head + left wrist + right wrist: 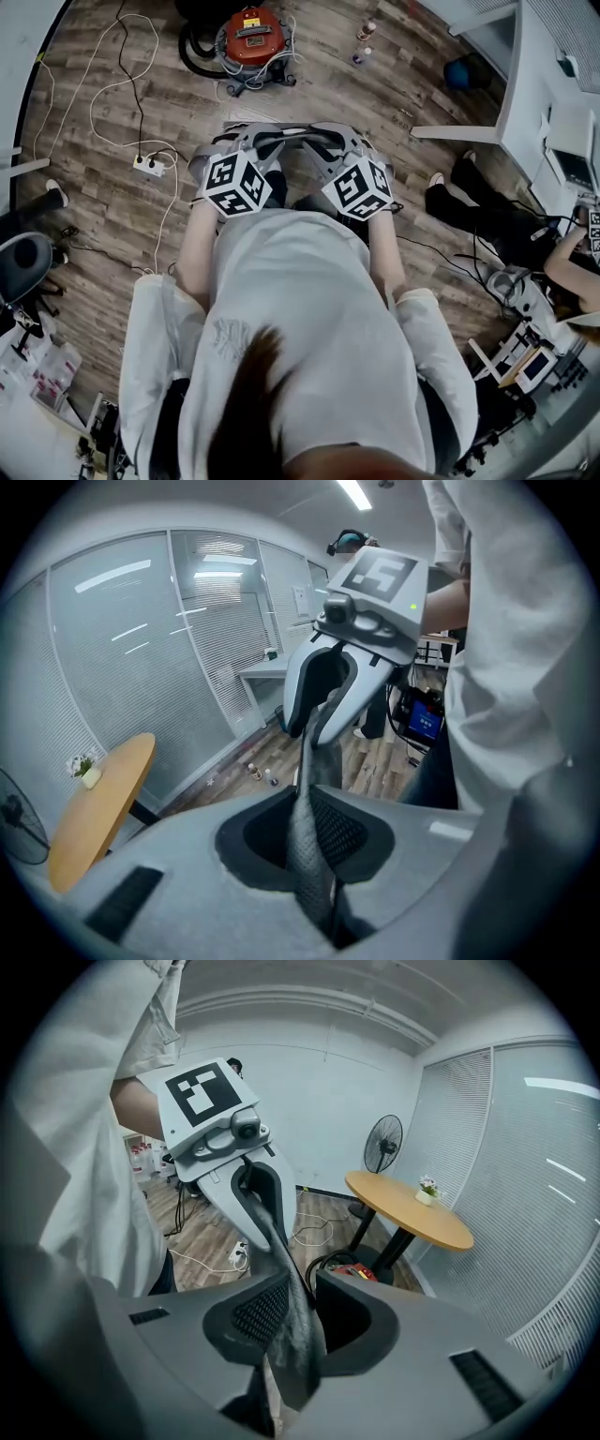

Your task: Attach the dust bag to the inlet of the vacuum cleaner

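- my left gripper [314, 803] is squeezing shut on the dust bag [306, 855], and the grey cloth is sitting right between its two fingers.
- my right gripper [300, 1283] is pinching the same bag too, with the cloth pressed between its fingers.
- the bag is running from one gripper across to the other, up in front of my white shirt.
- it is looking grey and soft, like a thin folded strip, and it is being pulled quite straight.
- the vacuum cleaner [251, 37] is standing on the wood floor [309, 98], well ahead of both grippers, with its red top facing up and a black hose [199, 54] curling beside it.
- floor boards are showing between my grippers and the vacuum cleaner.
- on my left a white power strip [148, 166] is lying with white cords looping around it.
- on my right two small bottles [366, 31] are standing near the vacuum cleaner, and a person's dark legs [483, 220] are stretching out by a white desk [525, 103].
- a round wooden table [408, 1208] and a fan [382, 1145] are standing just past the vacuum cleaner.
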`<action>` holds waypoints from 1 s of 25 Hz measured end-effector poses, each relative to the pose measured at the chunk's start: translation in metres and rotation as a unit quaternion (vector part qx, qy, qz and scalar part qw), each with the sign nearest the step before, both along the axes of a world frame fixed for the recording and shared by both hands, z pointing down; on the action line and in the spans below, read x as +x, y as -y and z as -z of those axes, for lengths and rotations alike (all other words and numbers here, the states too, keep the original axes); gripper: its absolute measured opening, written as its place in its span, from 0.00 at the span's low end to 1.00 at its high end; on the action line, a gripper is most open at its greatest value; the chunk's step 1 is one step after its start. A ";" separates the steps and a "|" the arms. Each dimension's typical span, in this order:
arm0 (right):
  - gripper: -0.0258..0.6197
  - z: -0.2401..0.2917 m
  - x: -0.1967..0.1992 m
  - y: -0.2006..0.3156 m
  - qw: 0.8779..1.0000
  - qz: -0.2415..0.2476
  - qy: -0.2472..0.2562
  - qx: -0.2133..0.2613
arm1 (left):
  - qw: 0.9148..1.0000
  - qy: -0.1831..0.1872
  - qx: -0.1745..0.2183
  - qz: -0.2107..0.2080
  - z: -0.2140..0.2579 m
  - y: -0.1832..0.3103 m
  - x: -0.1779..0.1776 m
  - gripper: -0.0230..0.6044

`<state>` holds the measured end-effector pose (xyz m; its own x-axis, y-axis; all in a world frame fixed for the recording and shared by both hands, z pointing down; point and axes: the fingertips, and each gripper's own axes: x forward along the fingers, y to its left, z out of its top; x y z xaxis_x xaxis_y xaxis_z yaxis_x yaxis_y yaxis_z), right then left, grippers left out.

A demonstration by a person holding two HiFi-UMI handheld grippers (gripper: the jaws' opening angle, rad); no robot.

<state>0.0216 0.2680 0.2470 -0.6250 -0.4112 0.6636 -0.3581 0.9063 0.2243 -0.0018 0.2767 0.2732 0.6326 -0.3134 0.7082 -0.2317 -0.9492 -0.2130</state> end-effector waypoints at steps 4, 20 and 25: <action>0.18 0.004 -0.012 0.019 1.000 0.001 -0.007 0.009 | 1.000 -0.005 0.006 0.003 0.004 0.020 -0.012 0.10; 0.13 -0.016 -0.006 0.077 0.997 0.074 -0.020 -0.030 | 0.999 0.005 -0.017 0.033 -0.013 0.083 -0.006 0.11; 0.11 -0.019 0.003 0.116 0.992 0.115 -0.024 -0.036 | 0.998 0.010 -0.022 0.055 -0.016 0.123 0.003 0.11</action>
